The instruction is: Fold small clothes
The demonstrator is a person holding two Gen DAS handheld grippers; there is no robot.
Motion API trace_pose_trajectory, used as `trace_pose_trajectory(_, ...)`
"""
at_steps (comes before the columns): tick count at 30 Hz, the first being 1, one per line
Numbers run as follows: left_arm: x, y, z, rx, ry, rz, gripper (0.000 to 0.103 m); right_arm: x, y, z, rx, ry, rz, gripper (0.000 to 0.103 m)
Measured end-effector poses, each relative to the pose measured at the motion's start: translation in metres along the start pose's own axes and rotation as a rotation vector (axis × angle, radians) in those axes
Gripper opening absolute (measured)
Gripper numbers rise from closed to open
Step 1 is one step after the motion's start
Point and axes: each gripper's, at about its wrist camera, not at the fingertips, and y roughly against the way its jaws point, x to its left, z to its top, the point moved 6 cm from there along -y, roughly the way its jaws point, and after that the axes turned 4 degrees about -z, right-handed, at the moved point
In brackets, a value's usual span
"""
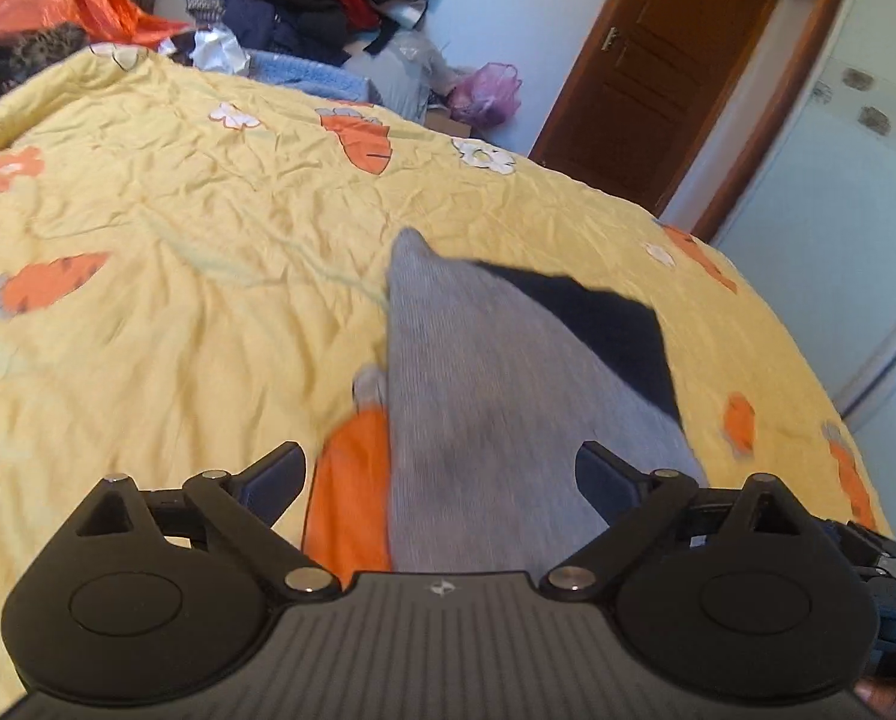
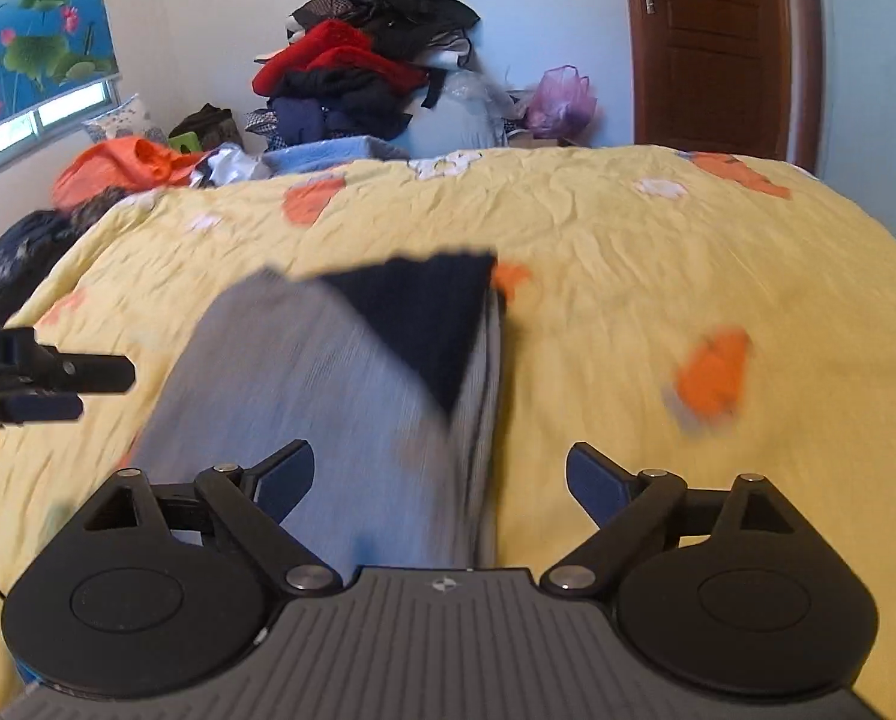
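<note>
A: Bedroom, mid-fold: a grey garment [image 1: 478, 408] with a dark navy panel [image 1: 604, 324] lies flat on the yellow carrot-print bedspread [image 1: 147, 210]. Why flat there?

B: Likely so it can be creased cleanly; the bed serves as the folding surface. The navy part looks like a corner turned over, at about 1 o'clock from the left hand-held gripper [image 1: 441, 474].

A: And that gripper?

B: Spread wide, pinching nothing. The cloth runs between its fingers toward 12 o'clock.

A: The right hand-held gripper [image 2: 441, 474]?

B: Also spread and empty. The garment sits toward 11 o'clock of it, passing under its left finger [image 2: 285, 480]; the right finger is over bare bedspread. The picture is motion-blurred, so contact cannot be judged.

A: Beyond the bed?

B: A heaped clothes pile [image 2: 363, 78] at 12 o'clock, and a wooden door [image 2: 712, 42] at 1 o'clock.
</note>
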Motion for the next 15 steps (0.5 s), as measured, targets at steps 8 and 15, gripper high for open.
trace_pose_trajectory(8, -0.026, 0.029, -0.076, -0.002, -0.038, 0.083, 0.098, 0.044, 0.036, -0.061, 0.012, 0.052, 0.008, 0.093)
trace_pose_trajectory(15, -0.026, 0.025, -0.1, -0.019, -0.091, 0.142, 0.099, 0.045, 0.026, -0.07, 0.027, 0.085, -0.036, 0.098)
